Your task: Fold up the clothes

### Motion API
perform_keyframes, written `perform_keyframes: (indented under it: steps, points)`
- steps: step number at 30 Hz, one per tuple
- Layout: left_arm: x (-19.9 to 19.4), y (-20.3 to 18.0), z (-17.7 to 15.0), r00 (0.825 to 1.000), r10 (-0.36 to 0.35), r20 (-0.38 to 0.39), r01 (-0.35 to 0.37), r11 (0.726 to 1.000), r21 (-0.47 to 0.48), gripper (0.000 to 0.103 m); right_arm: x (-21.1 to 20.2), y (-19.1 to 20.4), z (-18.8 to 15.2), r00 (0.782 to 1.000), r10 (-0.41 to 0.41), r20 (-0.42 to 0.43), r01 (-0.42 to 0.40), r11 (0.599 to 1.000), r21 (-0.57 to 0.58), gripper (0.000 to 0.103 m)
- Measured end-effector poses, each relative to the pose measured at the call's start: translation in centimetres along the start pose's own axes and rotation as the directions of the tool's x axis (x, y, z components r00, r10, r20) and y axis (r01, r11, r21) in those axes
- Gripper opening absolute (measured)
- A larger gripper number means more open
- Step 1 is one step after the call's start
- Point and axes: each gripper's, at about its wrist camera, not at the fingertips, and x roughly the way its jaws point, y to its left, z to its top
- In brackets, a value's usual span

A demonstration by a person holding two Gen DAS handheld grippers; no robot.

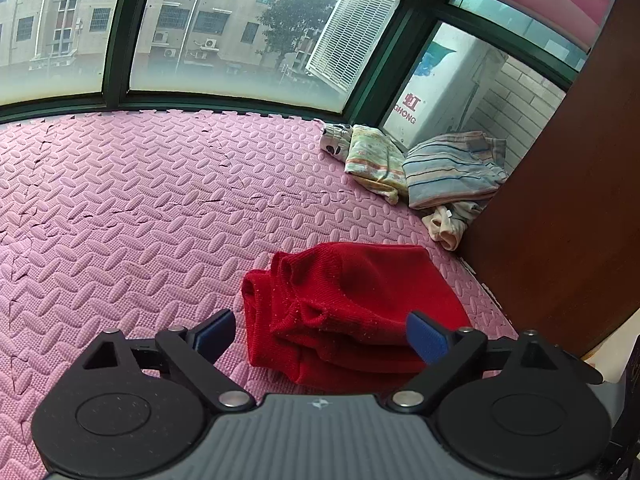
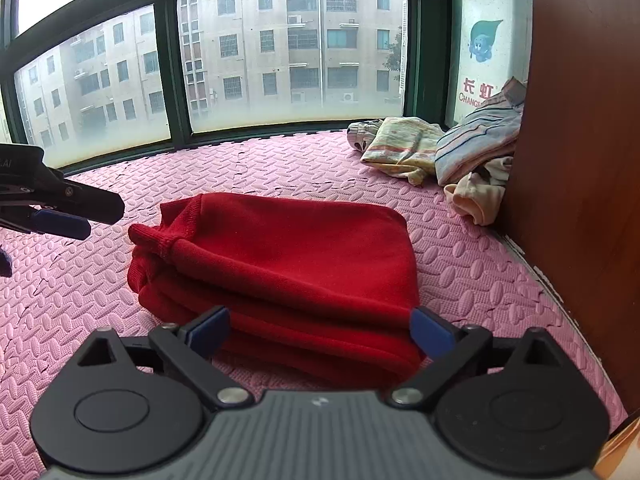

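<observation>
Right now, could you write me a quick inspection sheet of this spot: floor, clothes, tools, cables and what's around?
Surface: pink foam mat of interlocking tiles, with visible seams.
Job's things: red garment, folded into a thick stack, lying flat on the mat.
Clutter: striped cloth, pale patterned cloth and a cream piece, heaped loosely in the far corner.
Grippers: left tool open, empty; right tool open, empty, with the garment's near edge lying between its fingers, ungripped.
Cables: nothing seen.
Surroundings: green-framed windows onto apartment blocks; brown wooden panel at right; white appliance box outside.
</observation>
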Motion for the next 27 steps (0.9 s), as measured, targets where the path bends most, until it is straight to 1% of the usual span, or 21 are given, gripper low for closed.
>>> perform_keyframes:
  steps: [5,8,11,16,20,24,27]
  points:
    - [-2.1,0.2,-0.8,1.0,0.01,0.028,-0.011,1.0,0.029,0.103,-0.9,2.0,-0.5,1.0,-0.01,0.019,0.011,1.0,-0.012,0.103]
    - [-3.3,0.4,-1.3,0.999,0.016,0.04,-0.018,0.999,0.04,0.103,-1.3,3.2,-0.9,0.999,-0.03,0.028,0.03,0.999,-0.018,0.103]
    - [-4.3,0.7,-2.0,0.998,0.026,0.055,-0.028,0.999,0.032,0.103,-1.7,4.0,-1.3,0.998,-0.05,0.032,0.051,0.998,-0.022,0.103]
    - [-5.7,1.6,-3.1,0.996,0.048,0.074,-0.048,0.999,-0.004,0.103,-2.3,5.5,-2.1,0.999,-0.051,0.017,0.051,0.998,-0.026,0.103]
    - [-6.6,1.9,-4.1,0.995,0.057,0.087,-0.057,0.998,-0.002,0.103,-2.5,6.0,-2.7,0.999,-0.047,0.014,0.047,0.999,0.001,0.103]
    - [-7.5,2.0,-5.2,0.99,0.078,0.119,-0.079,0.997,0.006,0.103,-2.9,6.5,-3.2,0.999,-0.039,0.015,0.038,0.998,0.048,0.103]
    - [-7.7,2.1,-5.6,0.993,0.068,0.097,-0.068,0.998,-0.011,0.103,-2.9,6.9,-3.5,0.999,-0.041,0.007,0.04,0.997,0.07,0.103]
